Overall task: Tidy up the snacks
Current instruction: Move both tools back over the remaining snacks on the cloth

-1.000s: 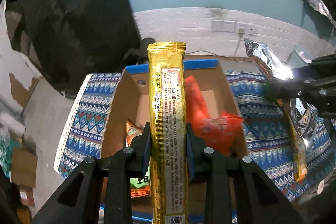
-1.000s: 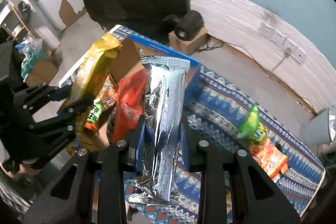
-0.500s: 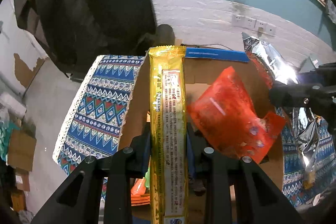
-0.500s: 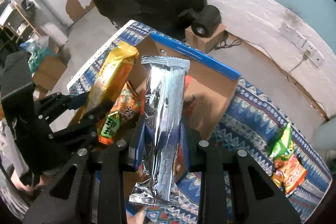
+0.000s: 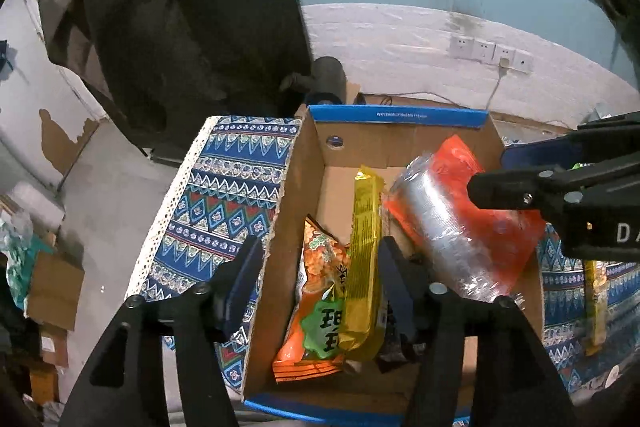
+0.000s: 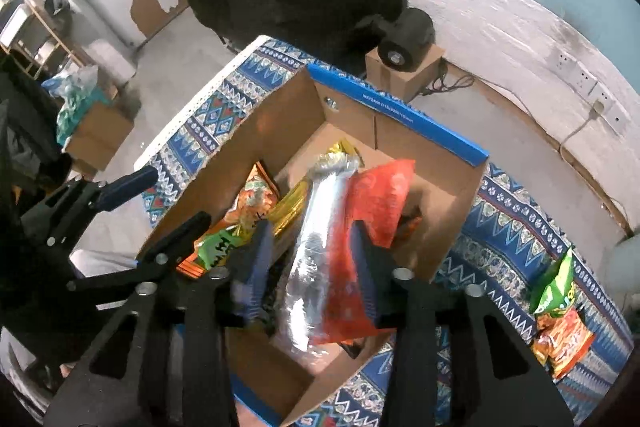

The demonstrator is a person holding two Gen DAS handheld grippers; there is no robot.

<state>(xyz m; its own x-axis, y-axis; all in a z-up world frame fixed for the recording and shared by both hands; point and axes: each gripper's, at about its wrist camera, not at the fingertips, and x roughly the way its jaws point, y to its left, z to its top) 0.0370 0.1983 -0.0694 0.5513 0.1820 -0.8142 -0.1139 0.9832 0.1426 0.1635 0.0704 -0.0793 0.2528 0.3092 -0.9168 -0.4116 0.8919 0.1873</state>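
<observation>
A cardboard box (image 5: pixel 304 195) with a blue rim holds several snacks; it also shows in the right wrist view (image 6: pixel 448 195). My left gripper (image 5: pixel 320 267) is open above the box, and the gold packet (image 5: pixel 362 267) lies loose inside between its fingers. My right gripper (image 6: pixel 308 255) is open, and the silver packet (image 6: pixel 316 251) rests in the box on a red bag (image 6: pixel 380 203). The silver packet (image 5: pixel 444 227), the red bag (image 5: pixel 496 223) and an orange-green bag (image 5: pixel 320 299) show in the left wrist view.
The box stands on a blue patterned cloth (image 5: pixel 224 203) over the table. A green bag (image 6: pixel 556 291) and an orange bag (image 6: pixel 564 339) lie on the cloth (image 6: pixel 516 227) to the right. A small box with a dark roll (image 6: pixel 404 63) stands behind.
Both grippers have opened. The gold packet and the silver packet have dropped from the jaws into the box. Both grippers have come closer over the box.
</observation>
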